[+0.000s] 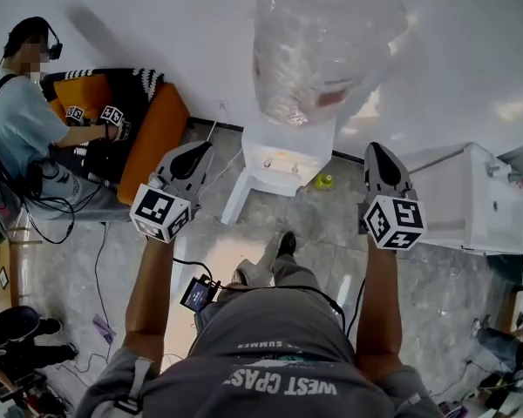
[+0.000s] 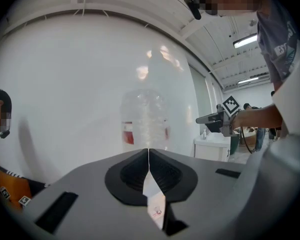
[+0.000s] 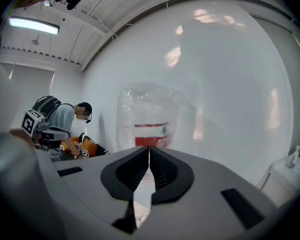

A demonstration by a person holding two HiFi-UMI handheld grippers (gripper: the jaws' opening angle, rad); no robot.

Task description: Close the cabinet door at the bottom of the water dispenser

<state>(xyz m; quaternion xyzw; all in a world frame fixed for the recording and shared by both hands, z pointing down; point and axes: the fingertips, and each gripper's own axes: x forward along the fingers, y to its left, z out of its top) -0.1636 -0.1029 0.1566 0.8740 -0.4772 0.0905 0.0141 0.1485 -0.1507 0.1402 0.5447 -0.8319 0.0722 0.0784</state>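
Note:
The white water dispenser (image 1: 288, 157) stands against the wall with a large clear bottle (image 1: 327, 42) on top. Its bottom cabinet door (image 1: 235, 197) hangs open, swung out to the left over the floor. My left gripper (image 1: 198, 151) is shut and empty, held in the air near that door's upper edge. My right gripper (image 1: 376, 151) is also shut and empty, off the dispenser's right side. In the left gripper view the bottle (image 2: 145, 124) rises beyond the closed jaws (image 2: 148, 151). The right gripper view shows the bottle (image 3: 150, 119) behind its closed jaws (image 3: 149, 149).
A small yellow-green object (image 1: 323, 181) lies on the floor by the dispenser's right foot. A white cabinet (image 1: 471, 203) stands at the right. A seated person (image 1: 22, 129) and an orange sofa (image 1: 157, 133) are at the left. Cables (image 1: 96, 259) trail over the floor.

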